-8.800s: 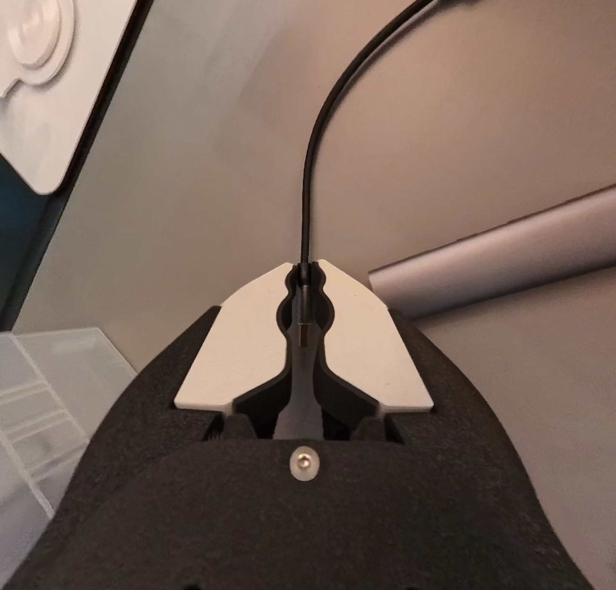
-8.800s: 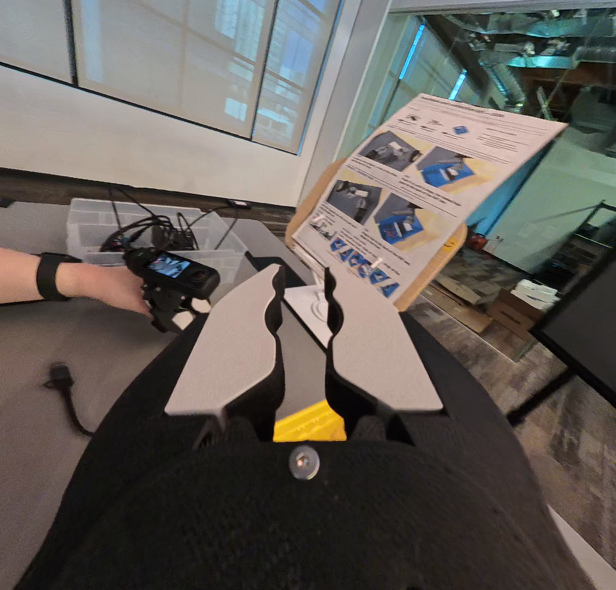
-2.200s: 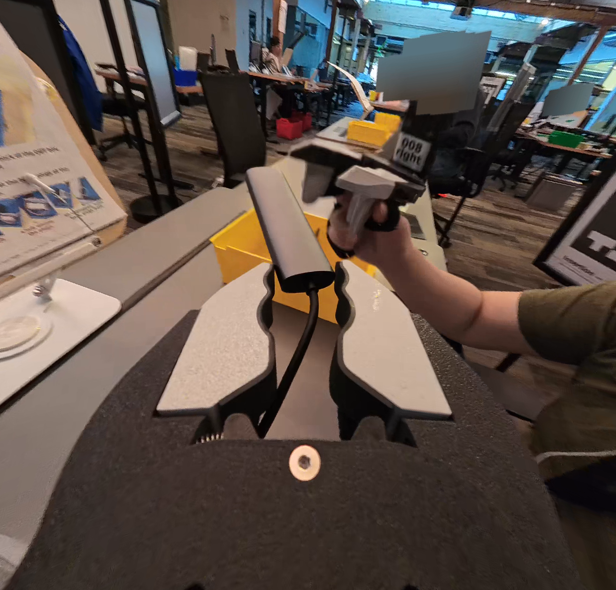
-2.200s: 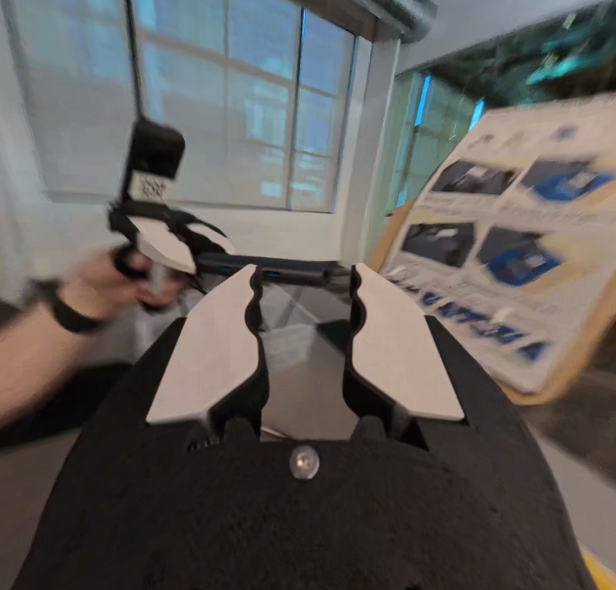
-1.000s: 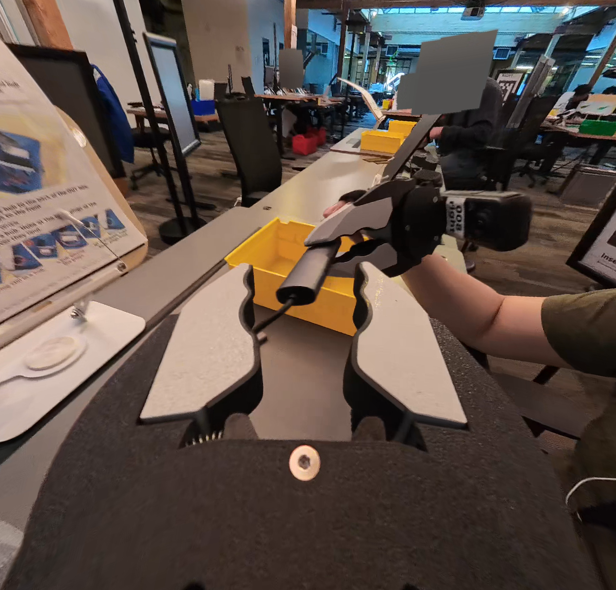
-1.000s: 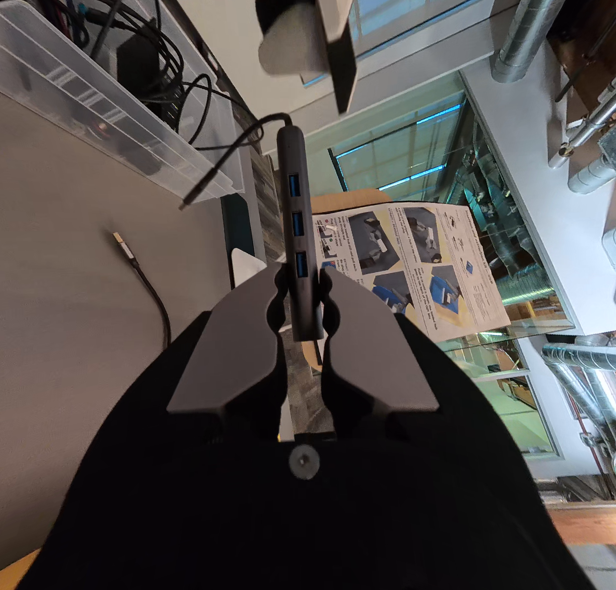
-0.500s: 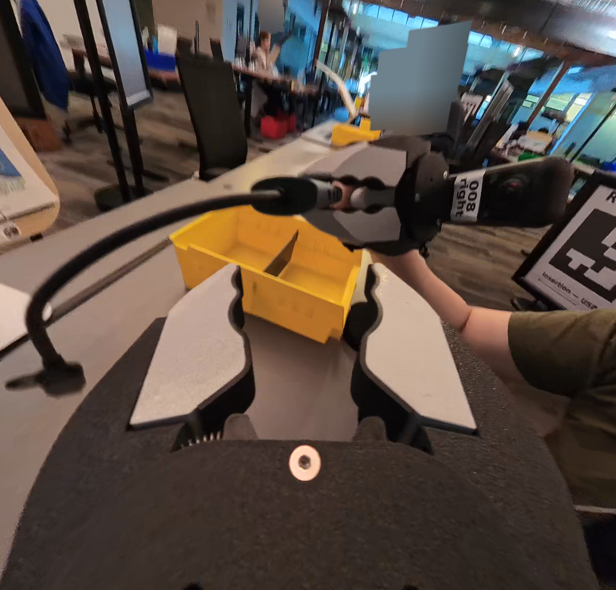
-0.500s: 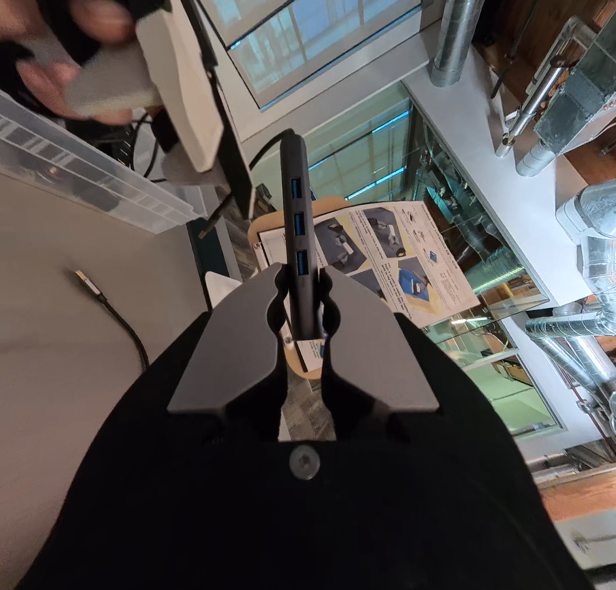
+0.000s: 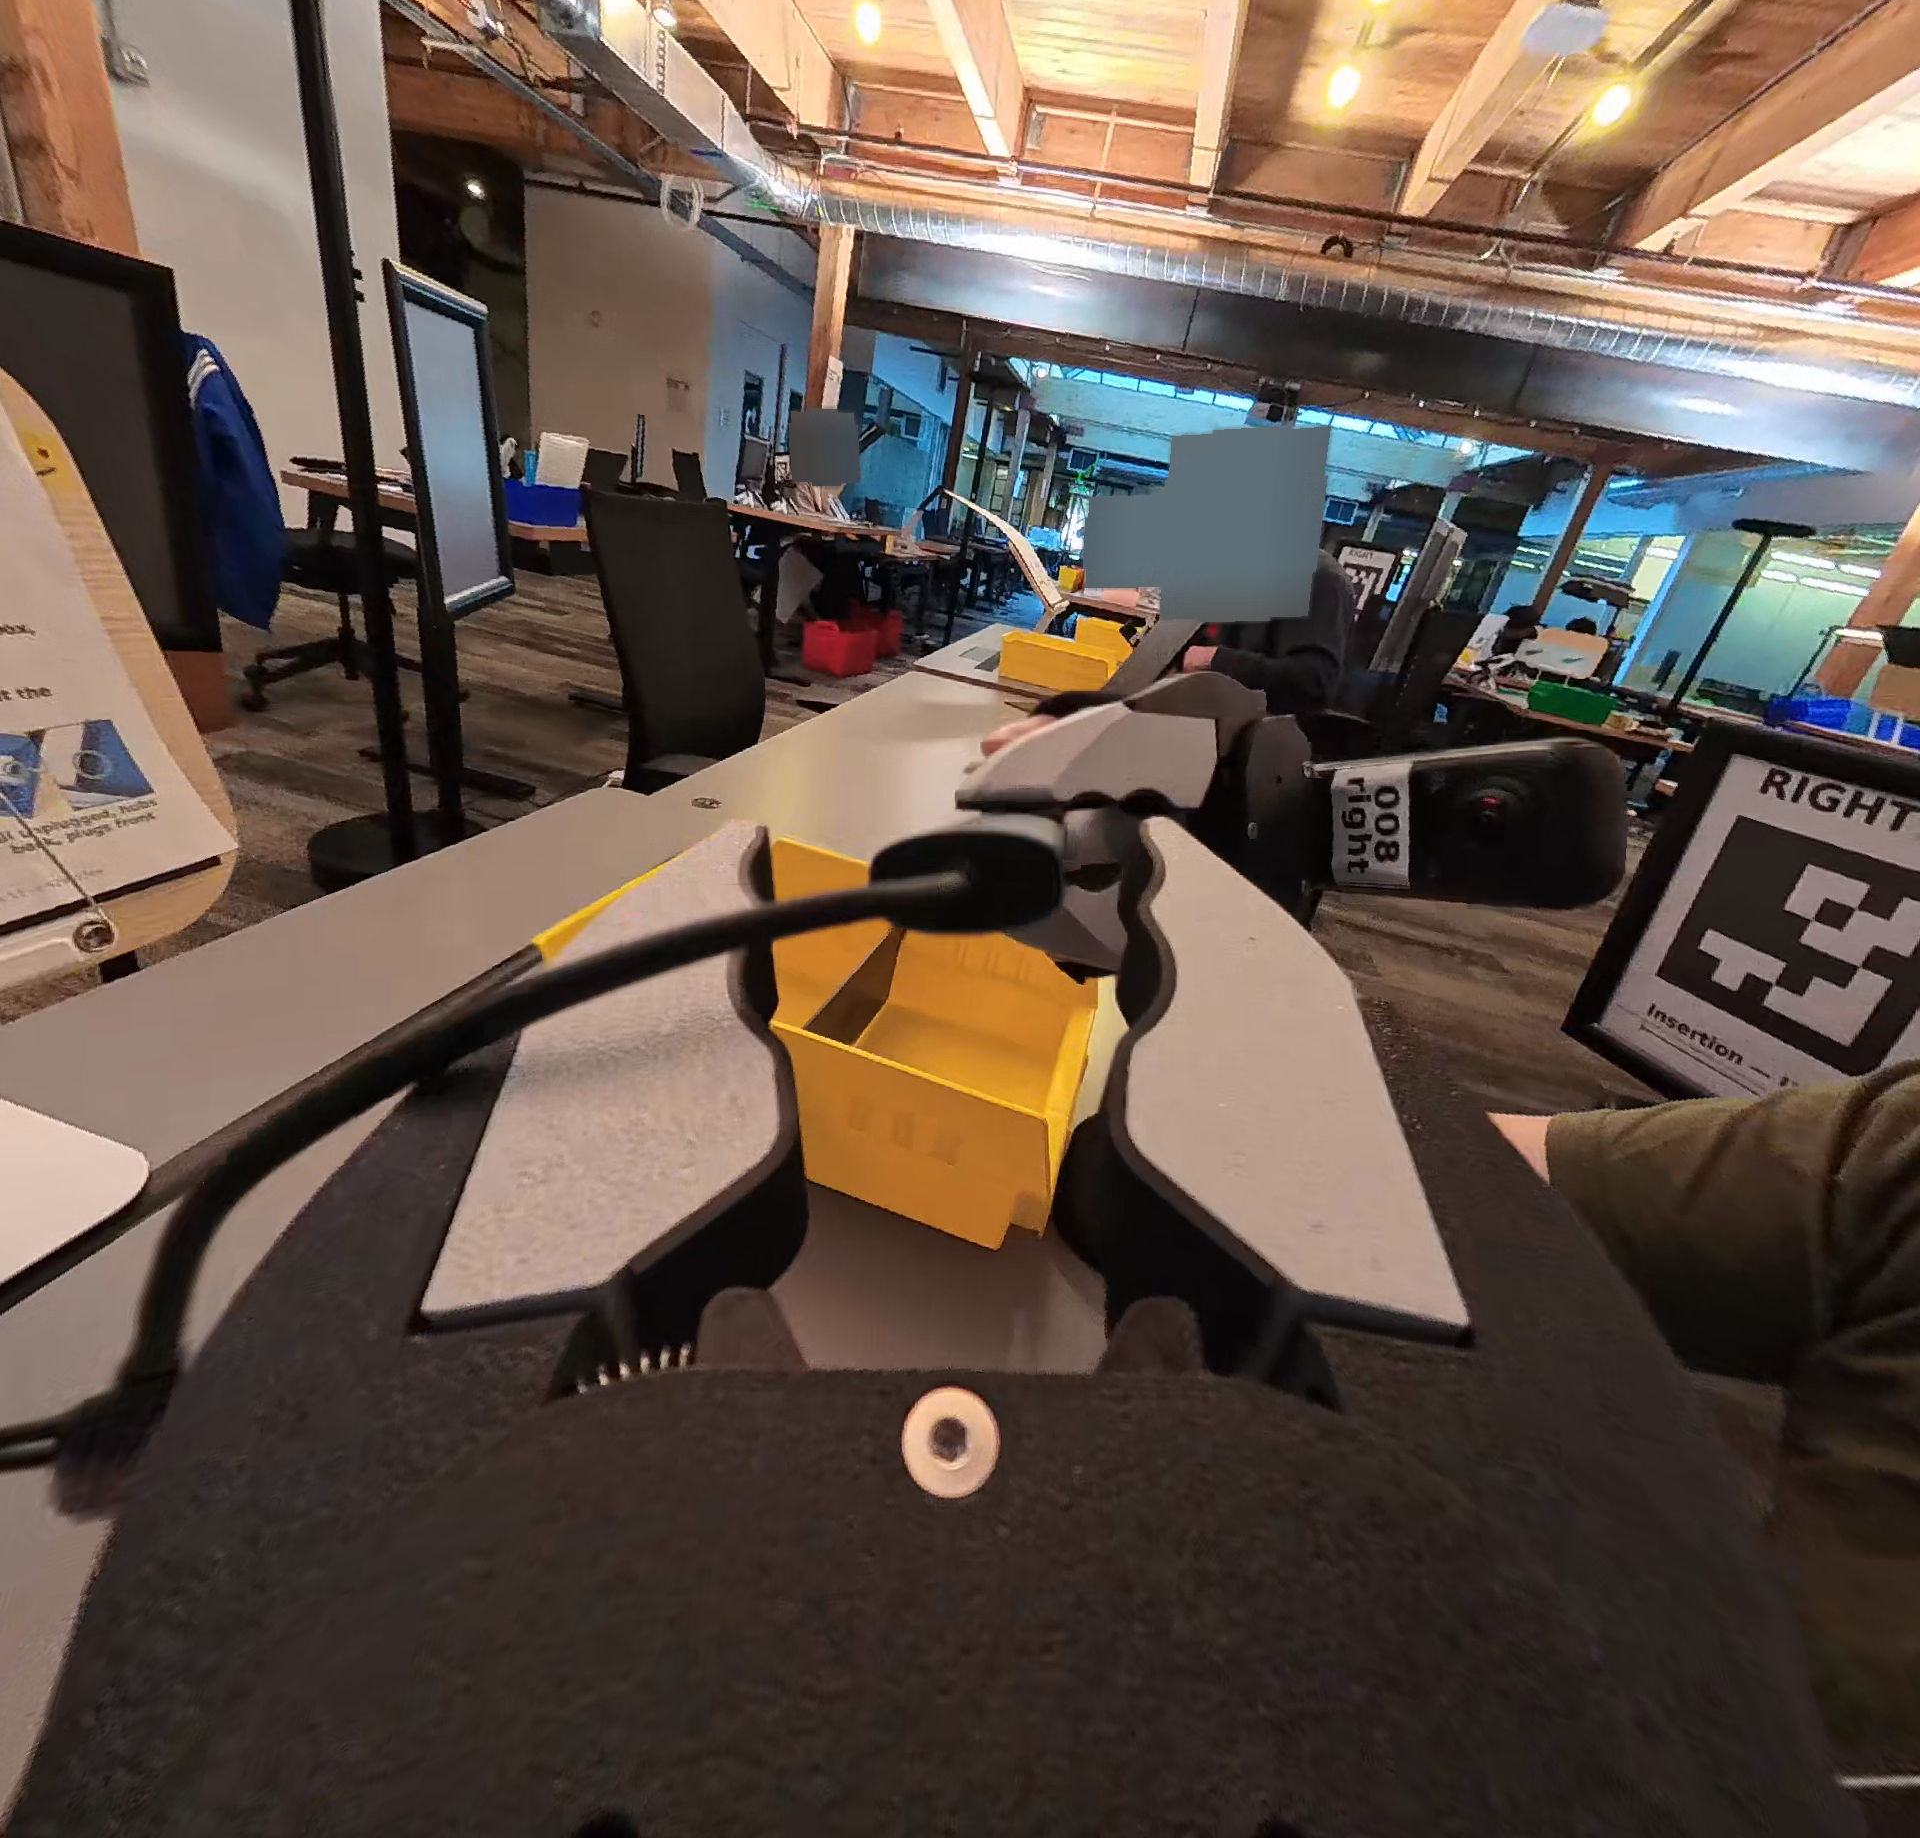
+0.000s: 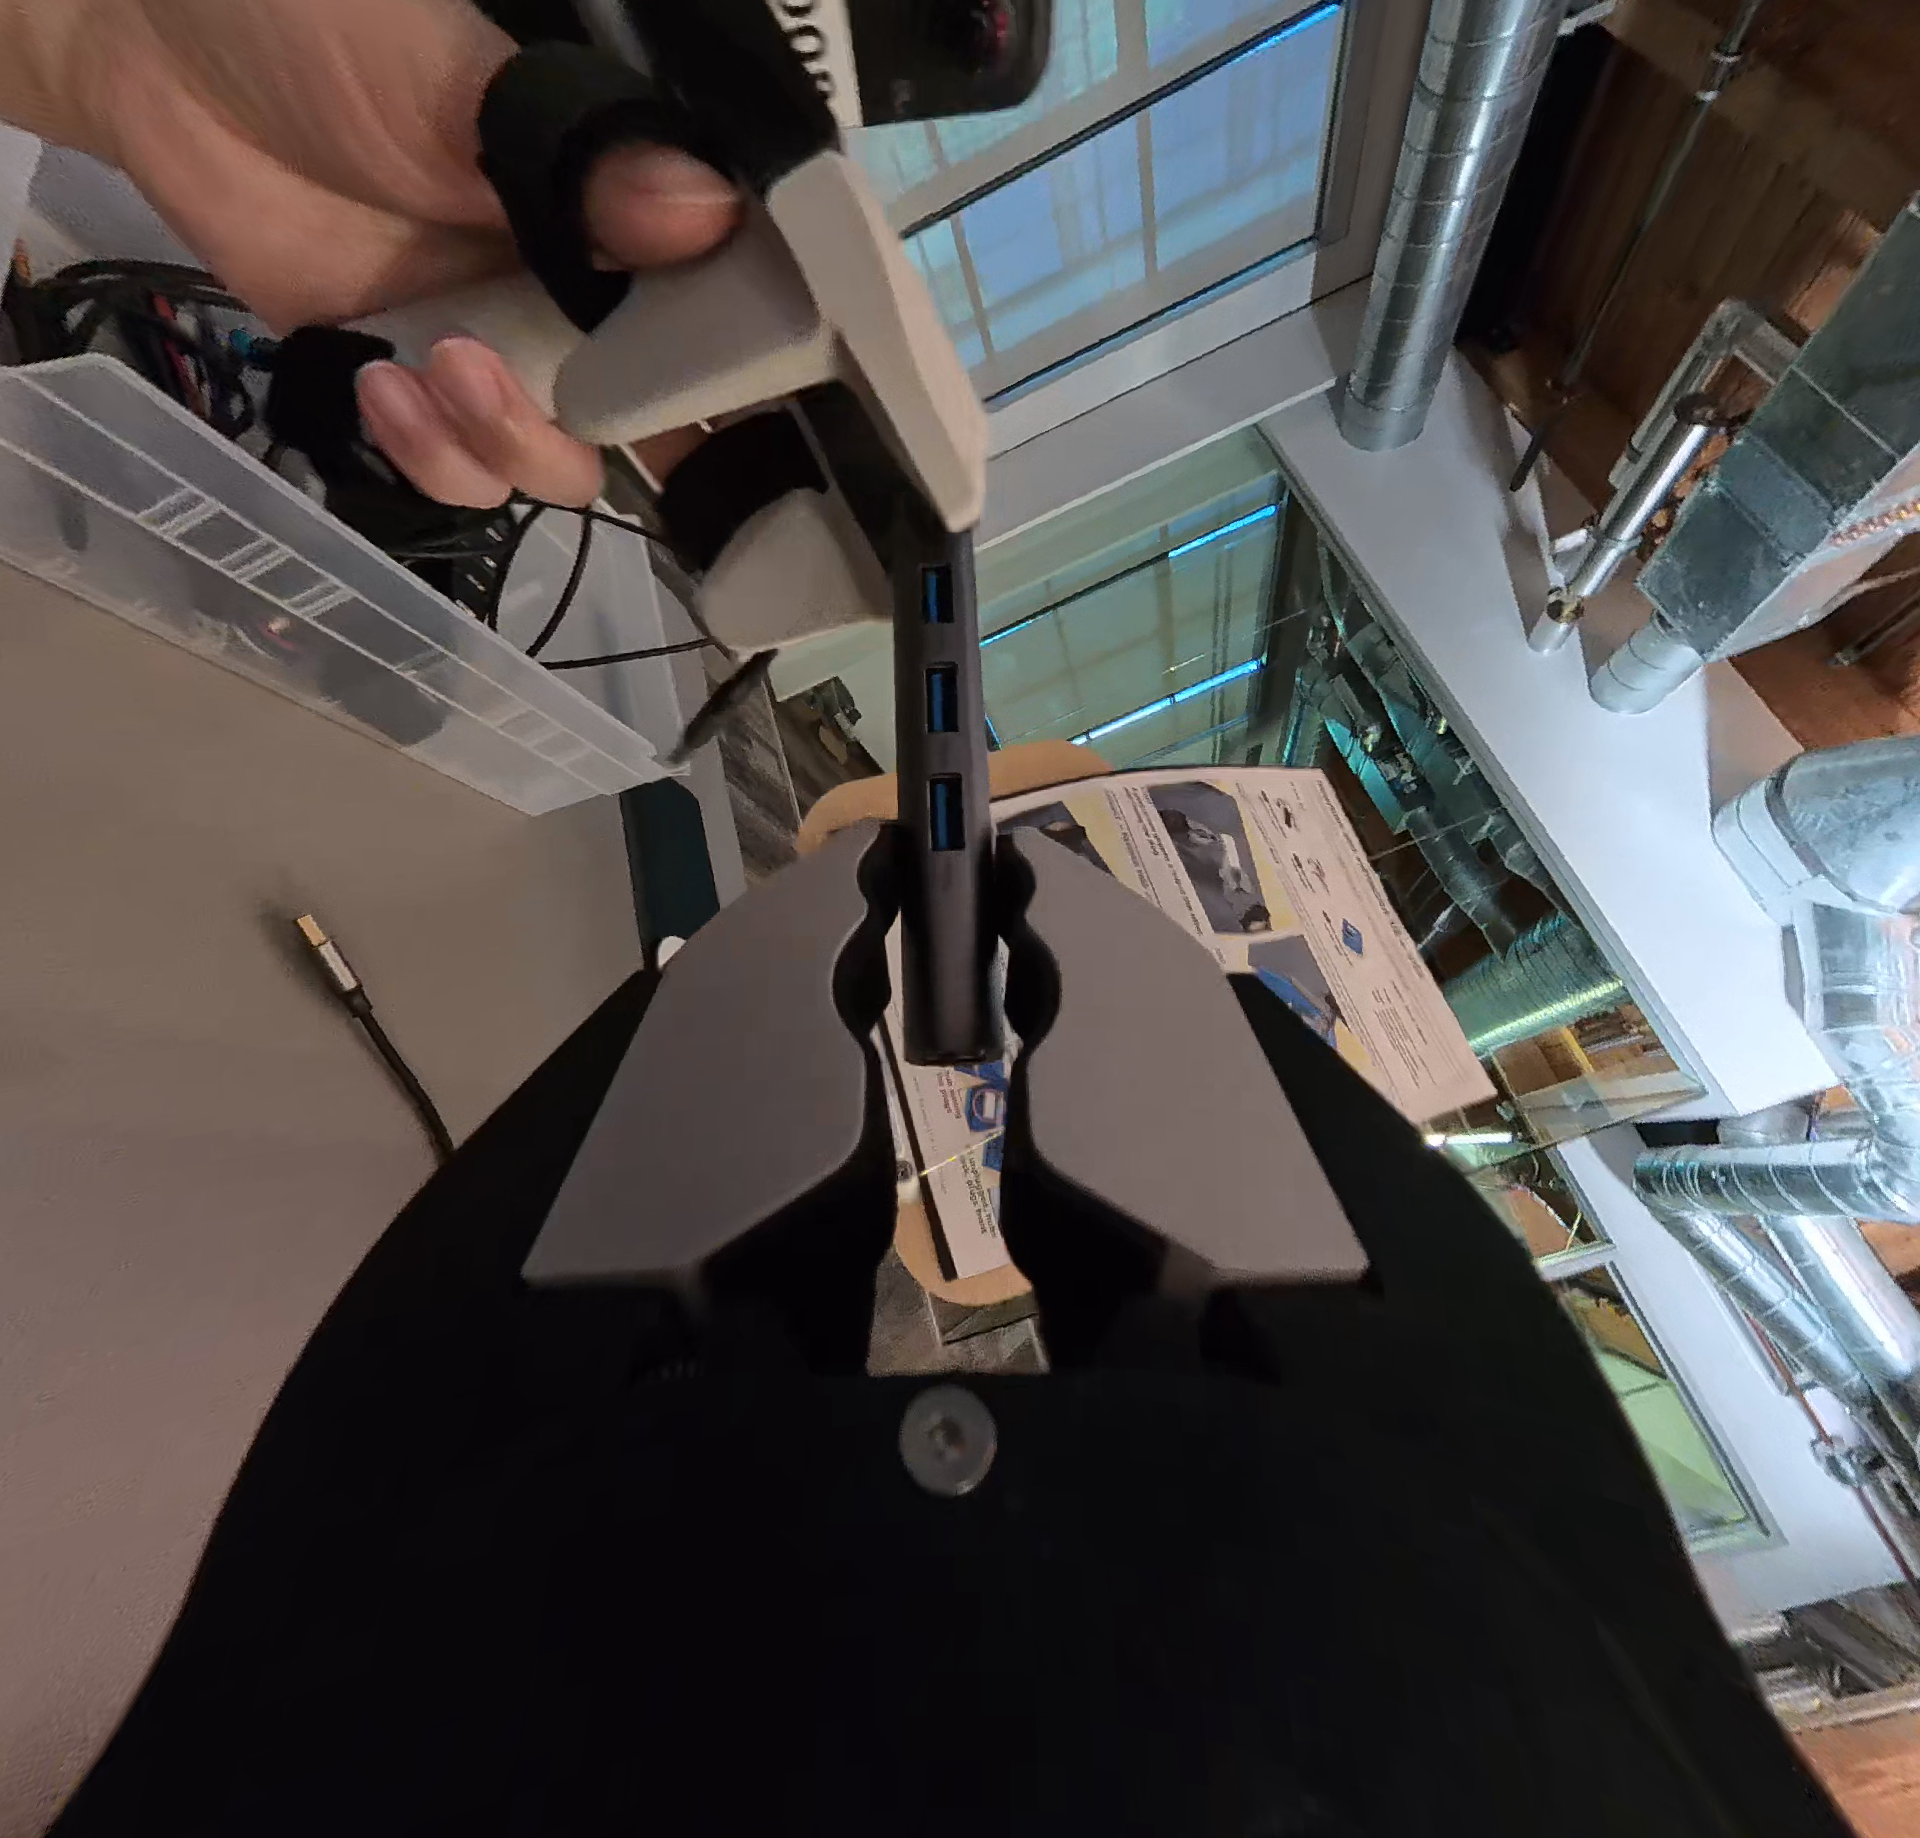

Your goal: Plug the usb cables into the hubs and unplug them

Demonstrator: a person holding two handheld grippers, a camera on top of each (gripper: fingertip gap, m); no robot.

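Observation:
My right gripper (image 10: 943, 858) is shut on the near end of a dark USB hub (image 10: 940, 708) with three blue ports and holds it in the air. In the left wrist view the right gripper (image 9: 1081, 801) holds the hub's cable end (image 9: 977, 874), and the hub's black cable (image 9: 582, 967) droops left to a blurred plug. My left gripper (image 9: 951, 853) is open, with that hub end between its fingertips, not clamped. It also shows in the right wrist view (image 10: 831, 458) around the hub's far end. A loose USB cable (image 10: 343, 978) lies on the grey table.
A yellow bin (image 9: 935, 1092) sits on the table under the grippers. A clear plastic box (image 10: 270, 593) holds several cables. An instruction board (image 10: 1278, 915) stands behind, and a framed marker sign (image 9: 1787, 936) stands at the right. Chairs and desks lie beyond. Spacing between my two grippers at the tips: around 4 cm.
The left gripper, once shut on the cable, has let go and opened. The right gripper has closed on the hub. In the last half second the left gripper has drawn in around the hub's cable end.

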